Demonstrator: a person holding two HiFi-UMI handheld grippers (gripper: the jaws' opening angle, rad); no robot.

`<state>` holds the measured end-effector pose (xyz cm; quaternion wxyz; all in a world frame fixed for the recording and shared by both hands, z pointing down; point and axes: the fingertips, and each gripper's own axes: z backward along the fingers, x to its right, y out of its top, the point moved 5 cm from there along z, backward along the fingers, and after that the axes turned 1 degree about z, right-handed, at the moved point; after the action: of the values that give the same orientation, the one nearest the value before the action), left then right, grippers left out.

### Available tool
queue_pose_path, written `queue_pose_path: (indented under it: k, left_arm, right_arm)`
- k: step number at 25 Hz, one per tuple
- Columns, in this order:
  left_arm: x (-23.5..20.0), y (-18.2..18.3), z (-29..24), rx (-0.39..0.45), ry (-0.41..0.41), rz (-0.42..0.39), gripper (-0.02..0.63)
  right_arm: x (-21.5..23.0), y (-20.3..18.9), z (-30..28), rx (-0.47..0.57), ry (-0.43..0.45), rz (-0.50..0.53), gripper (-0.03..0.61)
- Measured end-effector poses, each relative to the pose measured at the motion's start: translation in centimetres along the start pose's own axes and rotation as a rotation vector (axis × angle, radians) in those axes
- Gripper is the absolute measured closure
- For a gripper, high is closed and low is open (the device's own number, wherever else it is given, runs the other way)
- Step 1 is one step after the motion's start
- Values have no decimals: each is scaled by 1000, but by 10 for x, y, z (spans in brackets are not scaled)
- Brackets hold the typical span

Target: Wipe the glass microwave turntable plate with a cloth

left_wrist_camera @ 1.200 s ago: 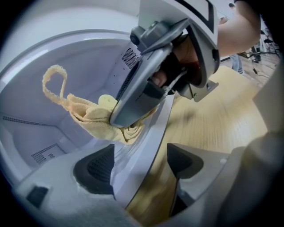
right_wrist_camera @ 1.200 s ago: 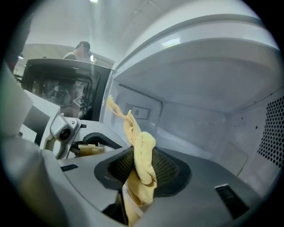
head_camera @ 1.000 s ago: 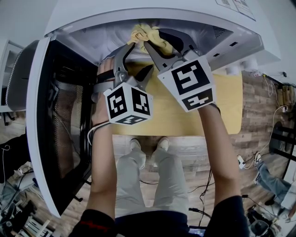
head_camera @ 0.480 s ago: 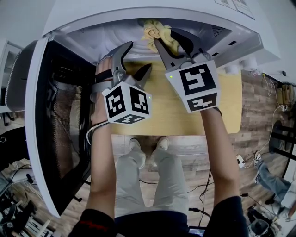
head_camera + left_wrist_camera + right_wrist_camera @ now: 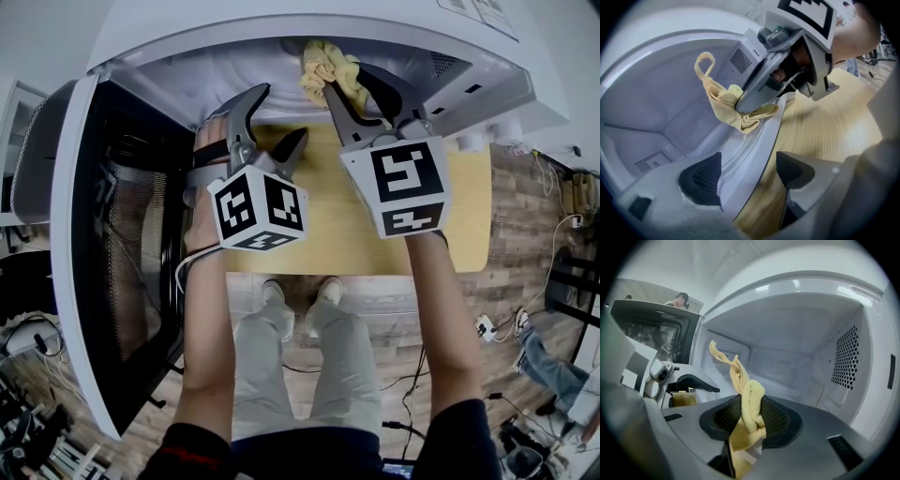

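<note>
Yellow cloth, pinched in the right tool, touches the clear glass turntable plate (left tool spread astride its rim); wiping seems underway, unfinished.

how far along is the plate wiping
Done: the microwave door is open and the right gripper is shut on the yellow cloth. In hand: the cloth is pressed on the glass plate near its rim, which sits between the left gripper's parted jaws. Left: probably the rest of the wipe; the pictures cannot show how clean the glass is.
</note>
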<state>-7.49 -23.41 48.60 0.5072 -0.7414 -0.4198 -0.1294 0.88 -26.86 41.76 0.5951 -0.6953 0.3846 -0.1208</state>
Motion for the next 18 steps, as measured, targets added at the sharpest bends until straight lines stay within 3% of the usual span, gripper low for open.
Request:
queue_pose_path:
  k: [18]
  left_arm:
    - [1, 0, 0, -3, 11, -18, 259]
  right_arm:
    - [9, 1, -20, -11, -36, -33, 443]
